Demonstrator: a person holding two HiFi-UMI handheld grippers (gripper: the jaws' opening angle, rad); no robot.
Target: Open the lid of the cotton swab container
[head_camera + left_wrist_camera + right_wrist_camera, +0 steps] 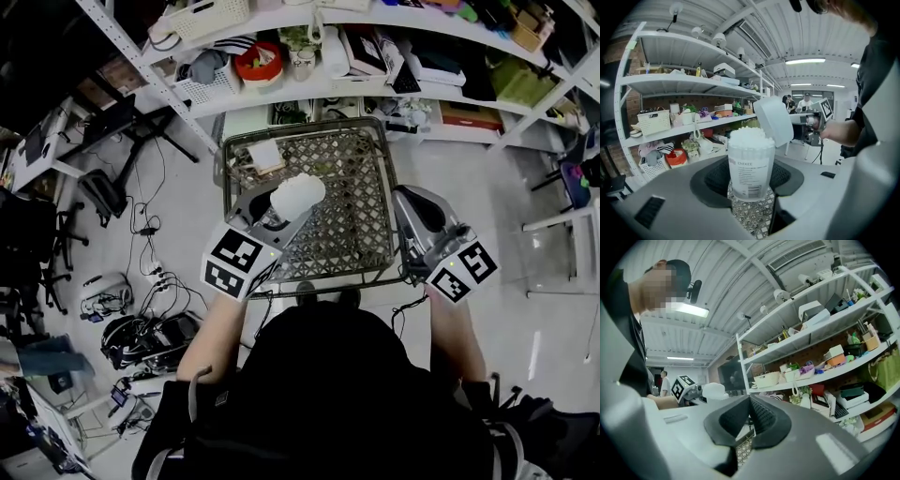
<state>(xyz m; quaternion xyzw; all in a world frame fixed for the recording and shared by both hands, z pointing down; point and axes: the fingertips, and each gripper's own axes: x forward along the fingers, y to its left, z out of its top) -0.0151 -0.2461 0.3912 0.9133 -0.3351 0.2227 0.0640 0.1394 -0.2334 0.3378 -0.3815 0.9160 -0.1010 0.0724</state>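
Note:
The clear cotton swab container stands upright between the pads of my left gripper, which is shut on its lower body. Its white lid is flipped up and leans back to the right, and the white swab heads show at the top. In the head view the container is held over the left part of the mesh table by the left gripper. My right gripper hangs apart at the table's right edge. Its jaws are shut with nothing between them.
A small white packet lies at the table's far left corner. White shelves packed with baskets, boxes and bottles stand behind the table. Cables and gear cover the floor to the left. People stand far off in the room.

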